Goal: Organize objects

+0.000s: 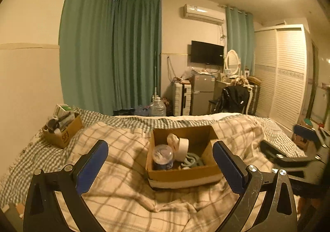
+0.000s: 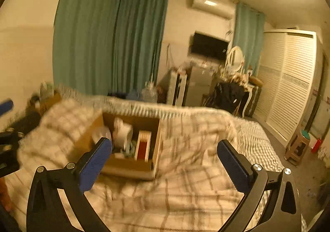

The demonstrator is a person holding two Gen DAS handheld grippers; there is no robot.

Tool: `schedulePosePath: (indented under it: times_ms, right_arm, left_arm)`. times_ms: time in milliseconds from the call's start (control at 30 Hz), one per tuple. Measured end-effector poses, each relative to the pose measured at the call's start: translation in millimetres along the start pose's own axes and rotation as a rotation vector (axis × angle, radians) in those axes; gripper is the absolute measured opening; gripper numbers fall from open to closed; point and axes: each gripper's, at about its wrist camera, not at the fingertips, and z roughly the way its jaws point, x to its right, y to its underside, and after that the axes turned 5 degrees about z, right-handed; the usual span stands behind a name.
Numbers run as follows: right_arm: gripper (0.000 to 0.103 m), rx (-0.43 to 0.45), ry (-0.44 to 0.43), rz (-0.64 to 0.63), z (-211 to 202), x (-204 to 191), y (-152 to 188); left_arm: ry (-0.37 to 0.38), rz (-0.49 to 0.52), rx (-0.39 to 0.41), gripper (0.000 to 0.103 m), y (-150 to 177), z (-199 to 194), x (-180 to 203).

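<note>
Left wrist | left claw spread, empty | box rim between pads

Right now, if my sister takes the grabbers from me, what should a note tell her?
Left tool: open, empty, aimed at the near cardboard box on the plaid blanket.
Right tool: open, empty, beside that box; its view is blurred.
Near box holds a clear-lidded jar, a tape roll and a red-and-white item.
A second box, full of things, sits far left by the wall.
Nothing is in hand; how much sorting is done cannot be told.
</note>
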Motion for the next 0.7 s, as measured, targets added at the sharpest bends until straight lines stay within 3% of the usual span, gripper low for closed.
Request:
schedulePosePath:
  times_ms: [300,700]
  right_arm:
    - [0.103,0.049,-0.002,-0.01,1,-3,5]
    - [0.103,0.044,-0.004,0.016,1,1,5]
  left_arm:
    - [-0.005,-0.037,-0.062,0.103,16,9,-5]
    - [-0.017,-0.018,-0.095,0.103,22,16,0]
